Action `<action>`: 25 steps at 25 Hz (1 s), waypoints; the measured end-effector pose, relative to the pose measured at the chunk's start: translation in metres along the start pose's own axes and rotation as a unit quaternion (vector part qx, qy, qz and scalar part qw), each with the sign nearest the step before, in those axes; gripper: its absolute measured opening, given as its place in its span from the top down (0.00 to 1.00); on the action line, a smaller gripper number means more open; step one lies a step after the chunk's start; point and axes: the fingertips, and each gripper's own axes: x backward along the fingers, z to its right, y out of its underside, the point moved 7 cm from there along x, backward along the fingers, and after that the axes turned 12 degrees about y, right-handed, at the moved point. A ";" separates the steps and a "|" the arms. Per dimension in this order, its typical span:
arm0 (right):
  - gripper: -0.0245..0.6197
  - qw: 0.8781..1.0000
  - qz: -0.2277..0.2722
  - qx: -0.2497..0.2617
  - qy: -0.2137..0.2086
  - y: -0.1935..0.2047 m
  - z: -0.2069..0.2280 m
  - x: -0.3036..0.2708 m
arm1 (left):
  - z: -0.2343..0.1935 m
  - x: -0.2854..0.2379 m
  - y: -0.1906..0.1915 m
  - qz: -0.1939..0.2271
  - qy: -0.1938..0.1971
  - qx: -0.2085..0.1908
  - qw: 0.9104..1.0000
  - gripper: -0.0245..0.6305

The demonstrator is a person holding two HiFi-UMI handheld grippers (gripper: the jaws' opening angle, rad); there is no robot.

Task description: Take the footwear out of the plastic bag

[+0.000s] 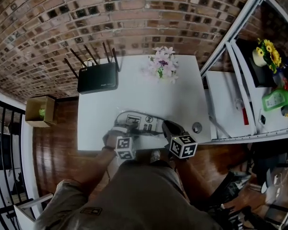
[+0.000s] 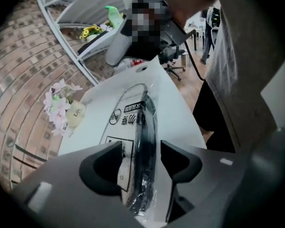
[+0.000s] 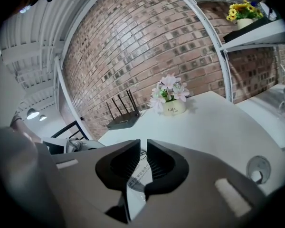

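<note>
A clear plastic bag [image 1: 140,120] with printed labels lies near the front edge of the white table [image 1: 134,97]. Inside it is dark footwear [image 2: 145,137], seen on edge in the left gripper view. My left gripper [image 2: 140,148] is open. Its jaws stand on either side of the bagged footwear without pressing it. In the head view the left gripper [image 1: 123,131] sits at the bag's left end. My right gripper [image 3: 143,149] is shut on a thin fold of the plastic bag [image 3: 135,186]; in the head view the right gripper [image 1: 167,128] is at the bag's right end.
A black router [image 1: 97,77] with antennas stands at the table's back left. A pot of pale flowers [image 1: 162,66] stands at the back middle. A small round disc [image 1: 197,127] lies near the right edge. White shelving [image 1: 240,99] stands to the right, and a cardboard box [image 1: 41,110] sits on the floor to the left.
</note>
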 end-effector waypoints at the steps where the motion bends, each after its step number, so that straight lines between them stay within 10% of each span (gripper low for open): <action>1: 0.88 1.000 0.001 0.000 0.003 0.000 0.002 0.002 | 0.000 -0.003 0.000 -0.006 -0.006 -0.007 1.000 0.60; 15: 0.88 0.999 0.019 0.020 0.035 -0.006 0.047 0.027 | -0.002 0.014 0.004 0.021 -0.038 0.010 0.999 0.83; 25: 0.89 0.986 0.012 0.156 0.056 0.000 0.077 0.034 | -0.018 0.055 0.010 0.051 -0.009 0.040 0.998 0.89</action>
